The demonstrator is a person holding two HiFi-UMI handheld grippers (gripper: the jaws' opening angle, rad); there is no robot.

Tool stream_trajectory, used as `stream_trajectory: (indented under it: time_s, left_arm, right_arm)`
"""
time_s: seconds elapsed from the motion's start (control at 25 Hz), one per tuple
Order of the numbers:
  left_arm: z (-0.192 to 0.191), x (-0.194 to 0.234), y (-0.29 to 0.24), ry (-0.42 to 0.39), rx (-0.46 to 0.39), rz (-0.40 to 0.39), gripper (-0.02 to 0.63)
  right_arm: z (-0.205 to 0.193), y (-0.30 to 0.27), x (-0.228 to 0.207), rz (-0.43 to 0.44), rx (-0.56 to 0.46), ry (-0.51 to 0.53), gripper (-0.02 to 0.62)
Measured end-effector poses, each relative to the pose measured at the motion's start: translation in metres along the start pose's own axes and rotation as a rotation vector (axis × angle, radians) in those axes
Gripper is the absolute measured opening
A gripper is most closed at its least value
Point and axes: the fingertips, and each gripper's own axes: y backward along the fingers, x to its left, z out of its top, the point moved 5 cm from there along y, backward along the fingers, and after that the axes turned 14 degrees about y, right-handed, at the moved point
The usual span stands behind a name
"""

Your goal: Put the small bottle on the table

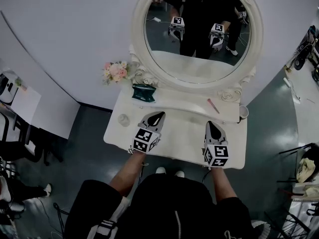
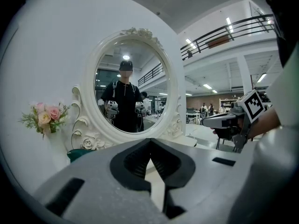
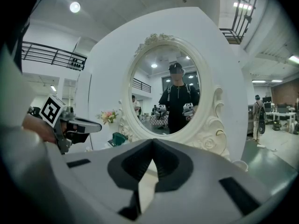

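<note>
Small bottle (image 1: pixel 123 119): stands at the left end of the bench (image 1: pixel 179 136), just left of left claw (image 1: pixel 159 115), not touching. Left claw: jaws together, empty, over bench. Right claw (image 1: pixel 212 125): jaws together, empty, over bench's right half.

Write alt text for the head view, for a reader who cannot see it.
Seen from above, a person holds a left gripper and a right gripper, both with jaws shut and empty, over a white dressing table. An oval mirror stands behind it, with pink flowers at its left.
</note>
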Motion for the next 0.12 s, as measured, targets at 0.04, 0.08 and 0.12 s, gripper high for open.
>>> stream_trajectory:
  time_s: [0.04,0.08,0.12]
  left_arm:
    - [0.0001,0.0,-0.0003,0.001,0.001,-0.001,0.003]
    - [0.0001,0.0002,-0.0006,0.001,0.002,-0.002,0.003]
    - [-0.0001,0.0004,-0.0011,0.003,0.003,-0.002,0.003]
  right_arm:
    - [0.0,-0.0003,0.0,0.0,0.0,0.001,0.0]
    - [-0.0001,-0.0006,0.0001,0.001,0.0,0.002,0.0]
    - [-0.0003,-0.001,0.0002,0.001,0.0,0.002,0.0]
